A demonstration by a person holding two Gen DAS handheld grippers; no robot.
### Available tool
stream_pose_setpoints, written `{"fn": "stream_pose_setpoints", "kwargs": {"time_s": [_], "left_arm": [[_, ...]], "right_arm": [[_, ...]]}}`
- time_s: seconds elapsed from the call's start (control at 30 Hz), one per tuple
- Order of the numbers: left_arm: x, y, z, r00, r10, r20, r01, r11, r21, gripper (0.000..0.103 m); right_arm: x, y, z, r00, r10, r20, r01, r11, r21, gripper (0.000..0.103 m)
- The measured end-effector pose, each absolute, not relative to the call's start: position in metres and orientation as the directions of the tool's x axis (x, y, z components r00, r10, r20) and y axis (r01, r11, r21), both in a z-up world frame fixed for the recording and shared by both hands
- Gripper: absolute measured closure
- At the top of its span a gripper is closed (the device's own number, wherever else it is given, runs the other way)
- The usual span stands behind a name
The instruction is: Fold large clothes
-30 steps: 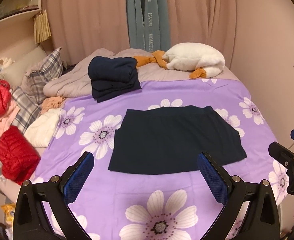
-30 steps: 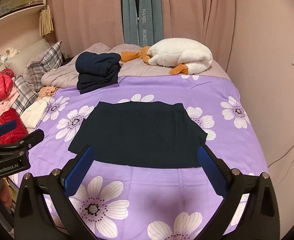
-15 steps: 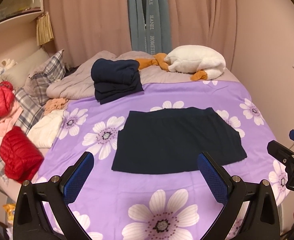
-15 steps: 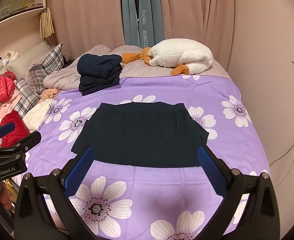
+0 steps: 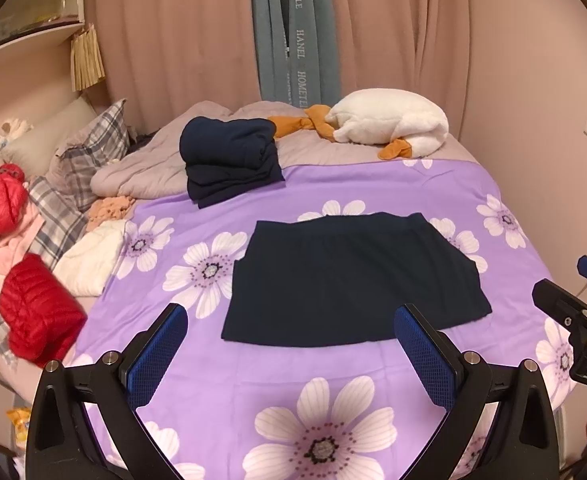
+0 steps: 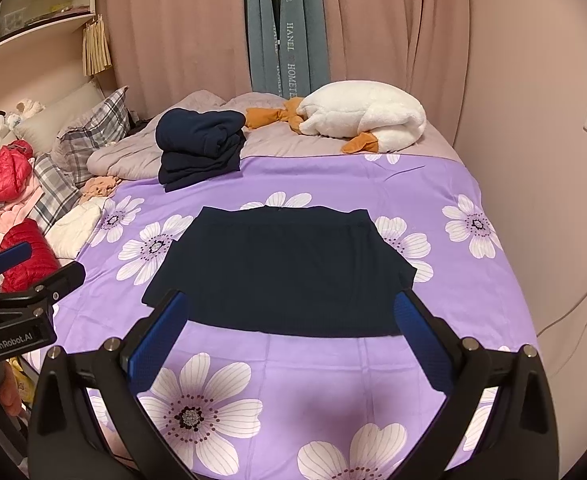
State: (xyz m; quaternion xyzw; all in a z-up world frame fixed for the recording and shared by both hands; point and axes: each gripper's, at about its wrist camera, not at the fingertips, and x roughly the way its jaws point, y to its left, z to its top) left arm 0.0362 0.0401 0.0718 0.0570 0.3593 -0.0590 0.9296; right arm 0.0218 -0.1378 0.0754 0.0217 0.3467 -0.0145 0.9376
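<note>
A dark navy garment (image 5: 349, 280) lies flat, folded into a wide rectangle, on the purple flowered bedspread (image 5: 413, 192); it also shows in the right wrist view (image 6: 281, 272). My left gripper (image 5: 291, 344) is open and empty, held above the near edge of the bed, short of the garment. My right gripper (image 6: 289, 332) is open and empty, its fingers over the garment's near corners. Each gripper shows at the edge of the other's view: the right one (image 5: 573, 308), the left one (image 6: 17, 292).
A stack of folded navy clothes (image 5: 229, 160) sits at the back of the bed. A white plush goose (image 5: 385, 128) lies by the curtains. Red jackets (image 5: 33, 312), white clothes and plaid pillows (image 5: 89, 156) are piled at the left. A wall runs along the right.
Both grippers have drawn back and up slightly from the bed, so the garment sits a little farther away. The garment has not moved. Both stay open.
</note>
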Motion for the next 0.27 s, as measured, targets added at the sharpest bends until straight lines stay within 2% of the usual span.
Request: {"fn": "stream_pose_setpoints", "kwargs": {"time_s": [0.27], "left_arm": [[0.0364,0.0439,0.0716,0.74,-0.067,-0.67,0.15,0.986,0.068,0.001]], "right_arm": [[0.0219,-0.1395,0.0771,0.759,-0.017,-0.651,0.055,0.998,0.038,0.0]]}}
